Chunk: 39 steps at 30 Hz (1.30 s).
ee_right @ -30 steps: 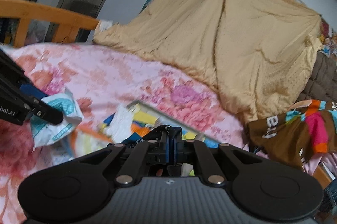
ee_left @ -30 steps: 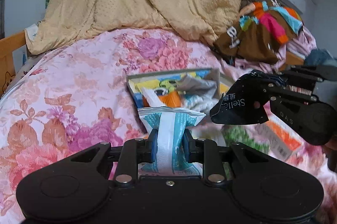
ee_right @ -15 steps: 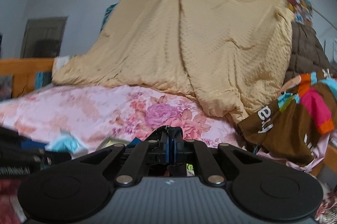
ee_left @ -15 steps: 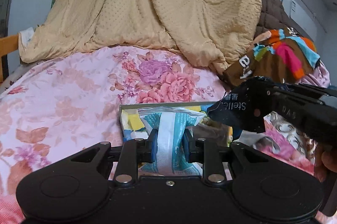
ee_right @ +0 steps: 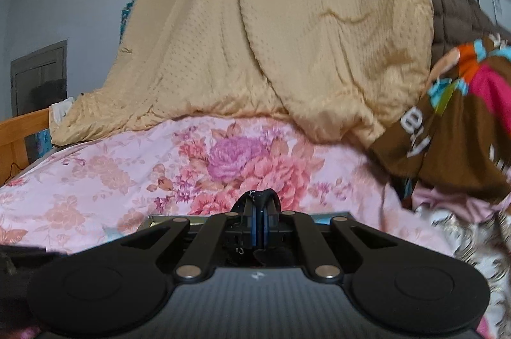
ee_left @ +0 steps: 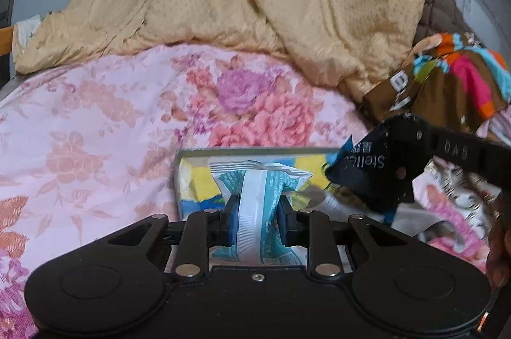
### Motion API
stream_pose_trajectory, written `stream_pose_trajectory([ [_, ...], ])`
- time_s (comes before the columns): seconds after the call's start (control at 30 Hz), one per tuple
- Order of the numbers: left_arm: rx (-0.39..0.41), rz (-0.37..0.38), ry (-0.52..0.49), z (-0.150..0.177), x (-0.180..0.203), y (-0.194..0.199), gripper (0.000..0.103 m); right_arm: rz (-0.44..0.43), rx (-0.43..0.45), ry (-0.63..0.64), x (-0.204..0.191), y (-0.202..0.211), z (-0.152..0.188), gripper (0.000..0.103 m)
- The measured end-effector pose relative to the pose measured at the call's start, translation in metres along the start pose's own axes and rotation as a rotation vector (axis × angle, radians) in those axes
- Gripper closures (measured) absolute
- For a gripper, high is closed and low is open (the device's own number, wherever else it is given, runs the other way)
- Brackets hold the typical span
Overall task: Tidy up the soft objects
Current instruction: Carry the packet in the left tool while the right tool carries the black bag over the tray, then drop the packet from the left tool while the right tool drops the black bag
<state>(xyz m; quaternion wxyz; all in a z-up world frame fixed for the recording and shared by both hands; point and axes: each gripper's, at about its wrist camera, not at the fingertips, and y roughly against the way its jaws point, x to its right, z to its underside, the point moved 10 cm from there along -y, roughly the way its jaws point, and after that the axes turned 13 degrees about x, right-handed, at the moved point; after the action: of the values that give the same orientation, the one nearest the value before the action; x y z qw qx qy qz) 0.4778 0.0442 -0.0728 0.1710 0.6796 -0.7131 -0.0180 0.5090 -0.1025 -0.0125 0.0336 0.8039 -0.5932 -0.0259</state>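
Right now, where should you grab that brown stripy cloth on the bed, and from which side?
Probably the brown cloth's lower edge by the white letters, coming from the flowery sheet side. That hem hangs loose above the sheet, while its upper part is bunched against the tan blanket.

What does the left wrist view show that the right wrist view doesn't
Only the left wrist view shows the teal and white packet pinched in the left tool, and the box's colourful contents. Only the right wrist view shows the shut right tool from behind, the door and the wooden bed rail. Both show the floral bedspread, the tan quilt and the brown striped garment.
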Motion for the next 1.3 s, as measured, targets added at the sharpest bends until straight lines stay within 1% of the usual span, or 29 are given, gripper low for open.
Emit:
stream_pose_trajectory([
  [0.07,-0.012,0.002,0.003,0.004,-0.002,-0.004,0.077,-0.004,-0.015,-0.018,-0.002,-0.004,0.004,0.098],
  [0.23,-0.029,0.005,0.013,0.005,-0.006,-0.009,0.077,-0.019,-0.062,-0.012,-0.009,-0.013,0.017,0.098],
  [0.37,-0.048,0.016,-0.024,0.010,-0.004,-0.011,0.076,-0.031,-0.109,-0.014,-0.012,-0.015,0.027,0.098],
  [0.53,-0.077,0.026,-0.026,0.018,-0.003,-0.014,0.076,-0.026,-0.154,-0.037,-0.008,-0.016,0.038,0.097],
  [0.67,-0.081,0.033,-0.028,0.018,-0.002,-0.013,0.075,-0.026,-0.164,-0.068,-0.003,-0.017,0.039,0.094],
  [0.73,-0.087,0.033,-0.017,0.019,-0.003,-0.013,0.072,-0.024,-0.162,-0.067,-0.003,-0.016,0.039,0.094],
  [0.8,-0.088,0.032,-0.007,0.019,-0.004,-0.014,0.071,-0.023,-0.164,-0.065,-0.003,-0.015,0.038,0.089],
  [0.87,-0.089,0.032,-0.006,0.019,-0.004,-0.013,0.068,-0.020,-0.164,-0.066,-0.002,-0.015,0.037,0.077],
  [0.93,-0.089,0.032,-0.005,0.019,-0.004,-0.013,0.062,-0.013,-0.166,-0.068,0.000,-0.014,0.037,0.069],
  [1.0,-0.092,0.033,0.001,0.020,-0.005,-0.013,0.058,-0.010,-0.168,-0.074,0.002,-0.013,0.036,0.066],
  [1.03,-0.094,0.033,0.003,0.020,-0.004,-0.013,0.055,-0.009,-0.170,-0.077,0.003,-0.012,0.036,0.062],
  [1.17,-0.080,0.028,0.016,0.017,-0.005,-0.009,0.047,-0.015,-0.186,-0.084,0.006,-0.008,0.035,0.043],
  [1.23,-0.072,0.023,0.022,0.014,-0.005,-0.006,0.038,-0.015,-0.189,-0.085,0.008,-0.006,0.033,0.038],
  [1.3,-0.064,0.015,0.019,0.012,-0.004,-0.003,0.036,-0.011,-0.189,-0.091,0.010,-0.003,0.031,0.033],
])
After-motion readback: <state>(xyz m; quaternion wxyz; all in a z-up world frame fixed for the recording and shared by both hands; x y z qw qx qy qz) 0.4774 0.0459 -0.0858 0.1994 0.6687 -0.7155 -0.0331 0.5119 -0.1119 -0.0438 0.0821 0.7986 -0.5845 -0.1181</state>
